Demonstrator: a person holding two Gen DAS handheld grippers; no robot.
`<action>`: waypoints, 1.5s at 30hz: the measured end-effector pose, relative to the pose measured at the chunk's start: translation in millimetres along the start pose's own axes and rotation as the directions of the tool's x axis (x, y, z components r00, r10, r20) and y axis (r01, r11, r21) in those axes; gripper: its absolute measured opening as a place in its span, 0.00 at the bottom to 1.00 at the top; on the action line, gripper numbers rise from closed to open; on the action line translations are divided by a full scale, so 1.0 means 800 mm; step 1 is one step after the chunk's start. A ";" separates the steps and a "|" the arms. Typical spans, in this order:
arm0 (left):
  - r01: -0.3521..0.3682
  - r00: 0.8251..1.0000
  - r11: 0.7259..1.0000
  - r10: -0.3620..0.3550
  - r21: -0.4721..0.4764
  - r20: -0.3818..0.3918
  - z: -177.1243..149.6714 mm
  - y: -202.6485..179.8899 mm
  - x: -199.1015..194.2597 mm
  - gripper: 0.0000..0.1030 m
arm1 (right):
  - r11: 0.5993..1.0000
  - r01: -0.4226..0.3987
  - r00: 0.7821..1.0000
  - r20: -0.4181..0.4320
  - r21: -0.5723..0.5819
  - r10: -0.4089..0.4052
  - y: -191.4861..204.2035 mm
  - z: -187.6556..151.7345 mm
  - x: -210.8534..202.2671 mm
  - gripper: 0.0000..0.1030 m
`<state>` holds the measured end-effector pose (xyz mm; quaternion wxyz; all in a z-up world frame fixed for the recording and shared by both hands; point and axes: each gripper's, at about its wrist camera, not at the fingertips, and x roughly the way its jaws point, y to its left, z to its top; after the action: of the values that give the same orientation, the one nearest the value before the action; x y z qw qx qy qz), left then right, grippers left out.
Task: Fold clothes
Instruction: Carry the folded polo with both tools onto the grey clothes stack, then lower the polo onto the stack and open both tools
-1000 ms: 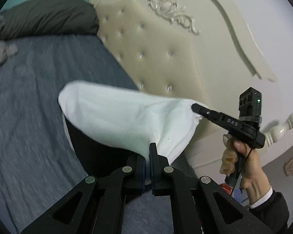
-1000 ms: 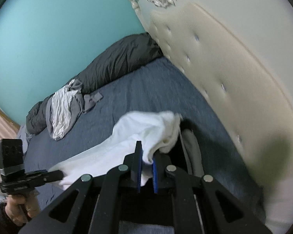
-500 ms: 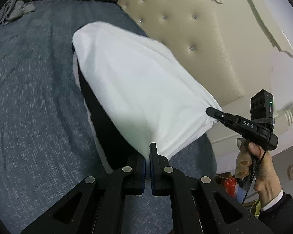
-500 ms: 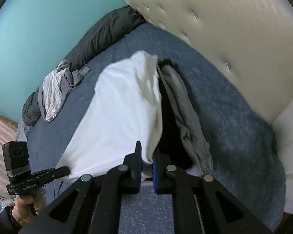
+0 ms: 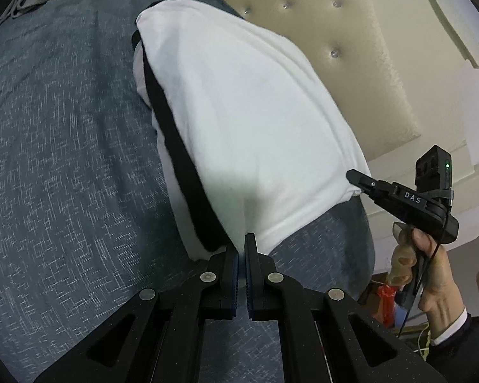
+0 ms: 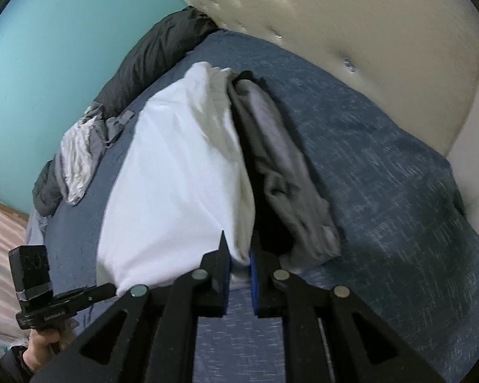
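Left wrist view. Left gripper [image 5: 241, 249] closed to a narrow slit on the near hem of the white shirt [image 5: 249, 118]. Shirt stretched as a flat panel above the bed [image 5: 64, 175], running from the gripper toward the headboard [image 5: 351, 48]. Dark strip of another garment [image 5: 175, 159] and a pale layer visible beneath its left edge. Right gripper [image 5: 356, 178], in a hand [image 5: 431, 274], clamped on the shirt's other near corner, on the headboard side.

Right wrist view. Right gripper [image 6: 238, 255] nearly closed, a bunched white corner pinched between its blue pads [image 6: 252, 271]. Shirt [image 6: 175, 175] draped over a grey garment [image 6: 284, 175], with a dark band between them. Left gripper [image 6: 111, 289] on the far corner of the same hem. Heap of grey and white clothes [image 6: 79, 153] well away from the headboard [image 6: 351, 25], beside the duvet [image 6: 150, 60].

Step judged in hand: laying the shirt over the stack on the bed. Next move calls for lowering both corners level, hem taut, then releasing together.
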<state>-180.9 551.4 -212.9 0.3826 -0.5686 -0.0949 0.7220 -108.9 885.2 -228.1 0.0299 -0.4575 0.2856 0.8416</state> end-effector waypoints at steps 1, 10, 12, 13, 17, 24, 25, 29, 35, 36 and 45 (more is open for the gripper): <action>-0.002 1.000 1.000 0.002 -0.003 -0.002 0.000 0.001 0.002 0.03 | 1.000 0.004 1.000 0.010 0.006 -0.004 -0.006 -0.001 -0.003 0.16; 0.003 0.994 0.999 -0.007 0.036 0.107 0.021 -0.016 -0.037 0.03 | 0.998 -0.058 0.975 0.212 -0.012 0.059 0.001 0.010 -0.063 0.17; 0.000 0.992 0.999 -0.007 0.055 0.127 0.032 -0.028 -0.042 0.03 | 0.997 -0.055 0.978 0.199 -0.045 0.063 0.016 0.013 -0.056 0.17; -0.019 0.989 0.998 0.009 0.061 0.151 0.036 -0.035 -0.047 0.03 | 0.997 -0.051 0.980 0.191 -0.057 0.061 0.021 0.013 -0.052 0.17; -0.019 0.987 0.997 0.008 0.070 0.161 0.049 -0.042 -0.050 0.03 | 0.998 -0.021 0.991 0.133 -0.061 0.029 0.024 0.007 -0.024 0.17; -0.049 0.995 0.997 0.044 0.059 0.084 0.043 -0.012 -0.016 0.03 | 1.000 0.009 0.998 0.062 -0.023 -0.008 0.007 -0.007 0.001 0.17; -0.053 0.996 0.996 0.048 0.067 0.077 0.040 -0.009 -0.011 0.03 | 1.000 0.004 0.997 0.077 -0.020 -0.002 0.008 -0.005 -0.005 0.17; -0.046 0.995 0.996 0.039 0.073 0.089 0.040 -0.005 -0.011 0.03 | 0.999 -0.038 0.983 0.180 -0.035 0.043 0.021 0.023 -0.043 0.17; -0.068 0.990 0.994 0.057 0.088 0.127 0.054 0.000 -0.018 0.04 | 0.991 0.033 0.986 0.169 -0.128 -0.010 0.080 0.098 -0.032 0.42; -0.077 0.989 0.993 0.064 0.094 0.134 0.057 0.000 -0.018 0.04 | 0.988 0.048 0.987 0.161 -0.144 -0.024 0.089 0.108 -0.024 0.42; -0.060 0.989 0.988 0.040 0.140 0.141 0.059 0.015 0.001 0.05 | 0.956 0.140 0.988 0.097 -0.259 -0.119 0.142 0.190 0.053 0.42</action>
<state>-228.4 557.7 -204.7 0.3970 -0.4903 -0.0545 0.7740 -283.1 858.5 -146.2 0.0350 -0.4409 0.1385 0.8861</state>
